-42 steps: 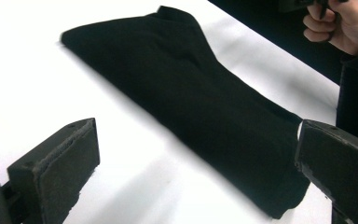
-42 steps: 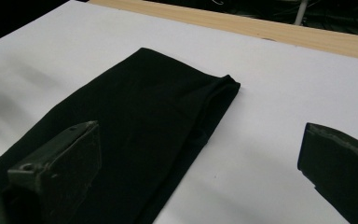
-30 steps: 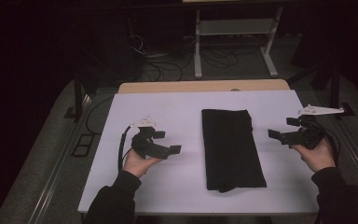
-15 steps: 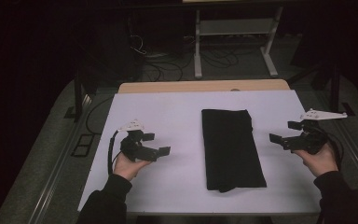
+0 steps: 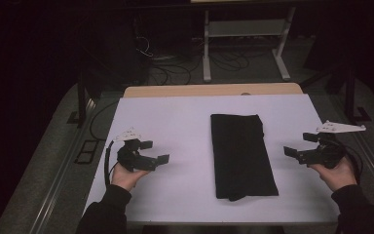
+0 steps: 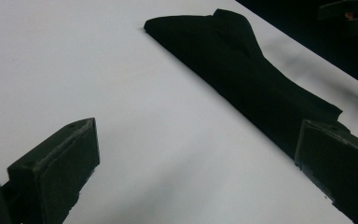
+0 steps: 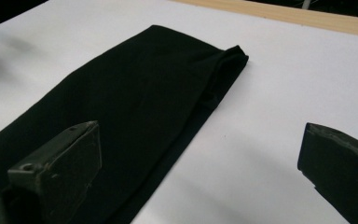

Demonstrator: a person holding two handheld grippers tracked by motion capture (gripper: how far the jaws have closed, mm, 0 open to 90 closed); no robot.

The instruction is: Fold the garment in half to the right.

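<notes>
Since the earlier frames the left claw [image 5: 151, 152] has drawn back toward the table's left edge, away from the cloth [image 5: 242, 155]; the right claw [image 5: 299, 147] has barely shifted, and the cloth lies as it did. Both claws stand open and empty, jaws well apart in each gripper view, neither touching anything. Cloth: black, folded into a long strip, flat on the white table [image 5: 175, 117], centre-right, long axis running away from the person; its near end shows a loose lip, its far end a small ridge of fold [image 7: 228, 58]. Step in hand, by judgement: a pause between handlings, hands parked either side of the cloth. A next move would call for each claw to come in low at a cloth edge or corner and pinch every layer, since the stacked folds could separate. Surroundings: bare table, wooden strip [image 5: 214, 89] at the far edge, a metal stand [image 5: 246, 34] and cables [image 5: 175, 61] on the floor beyond. Nothing obstructs either approach.
</notes>
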